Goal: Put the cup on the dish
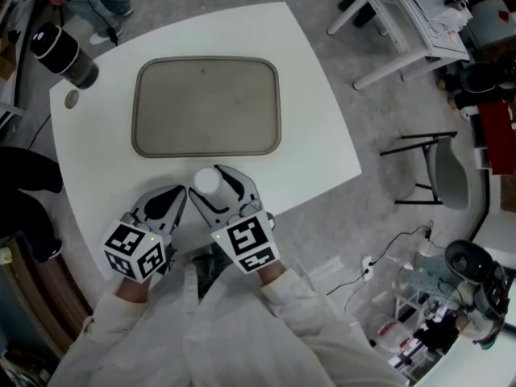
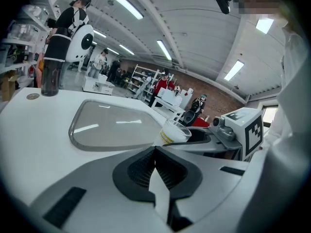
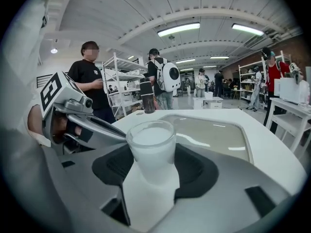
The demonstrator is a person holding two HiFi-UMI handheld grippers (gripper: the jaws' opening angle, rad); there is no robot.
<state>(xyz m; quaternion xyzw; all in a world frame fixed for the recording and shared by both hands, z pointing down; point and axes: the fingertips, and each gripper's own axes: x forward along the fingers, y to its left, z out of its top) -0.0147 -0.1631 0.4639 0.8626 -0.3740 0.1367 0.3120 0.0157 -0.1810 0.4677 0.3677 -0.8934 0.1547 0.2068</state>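
The right gripper [image 1: 219, 189] clamps the small white cup [image 3: 151, 147] upright between its jaws, seemingly ready to carry it. The bare dish [image 1: 205, 107] lies just ahead. The left gripper [image 1: 168, 204], alongside, has its jaws together on nothing, likely idle.

No legible print — cup label [image 2: 167, 137] too blurred

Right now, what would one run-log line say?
right gripper: shut on cup | left gripper: shut, empty | cup: near dish, not on it | dish: bare
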